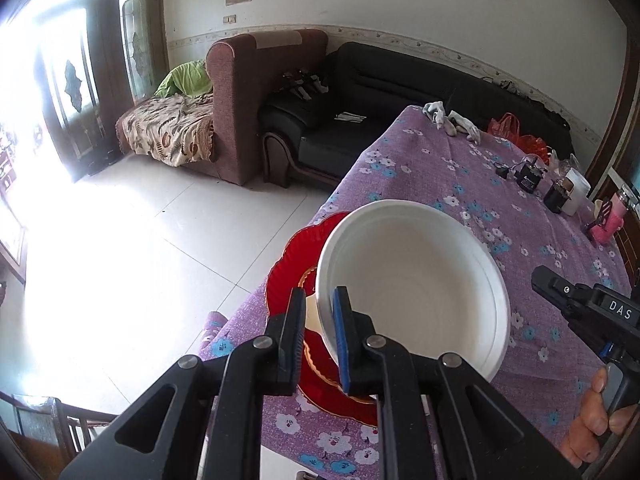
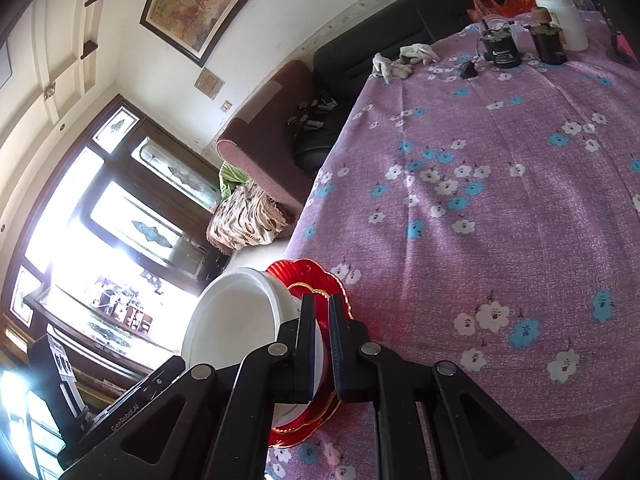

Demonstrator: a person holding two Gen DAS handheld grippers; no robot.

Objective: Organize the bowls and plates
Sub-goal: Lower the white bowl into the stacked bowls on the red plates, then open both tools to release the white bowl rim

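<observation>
A white bowl [image 1: 416, 280] is tilted over a red scalloped plate [image 1: 292, 264] with a gold ring, which lies at the table's near left edge. My left gripper [image 1: 318, 332] is shut on the bowl's near rim, one finger outside and the blue-padded finger inside. In the right wrist view the bowl [image 2: 232, 320] and the red plate [image 2: 316, 276] show at lower left. My right gripper [image 2: 322, 344] is nearly closed right beside the bowl and over the plate; it grips nothing that I can see. Its body also shows in the left wrist view [image 1: 592, 312].
The table carries a purple floral cloth [image 2: 500, 184]. At its far end stand dark jars [image 2: 502, 50], a white container [image 2: 562, 16], white gloves [image 2: 404, 60] and a red bag [image 2: 502, 2]. Beyond the table edge are white floor tiles [image 1: 140, 248] and sofas [image 1: 360, 120].
</observation>
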